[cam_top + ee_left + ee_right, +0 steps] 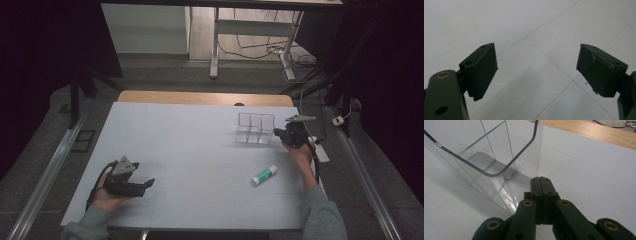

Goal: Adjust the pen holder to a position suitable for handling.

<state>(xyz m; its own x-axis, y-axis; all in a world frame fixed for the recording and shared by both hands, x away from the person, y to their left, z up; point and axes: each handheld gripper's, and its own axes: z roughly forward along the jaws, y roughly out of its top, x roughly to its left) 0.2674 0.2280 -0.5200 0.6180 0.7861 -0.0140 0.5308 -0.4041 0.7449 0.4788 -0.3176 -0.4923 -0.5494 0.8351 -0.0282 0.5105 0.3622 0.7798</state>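
Nearest the camera, at the bench's [200,130] front left corner, the left gripper [145,185] rests in the person's hand with its jaws spread wide and nothing between them. At the far right edge, the right gripper [540,182] is clenched, jaws pressed together on what looks like the thin wall of the clear divided container [255,128], which tilts. A glue stick [264,175] lies near the front right; the step in hand seems to be positioning the container, and next probably comes setting it upright and fetching the stick.

We see a dim high view, its left and right edges almost black, with the pale surface [200,145] evenly lit. The gripper views look soft and grainy; the clear container [486,157] catches faint glare along its rim.
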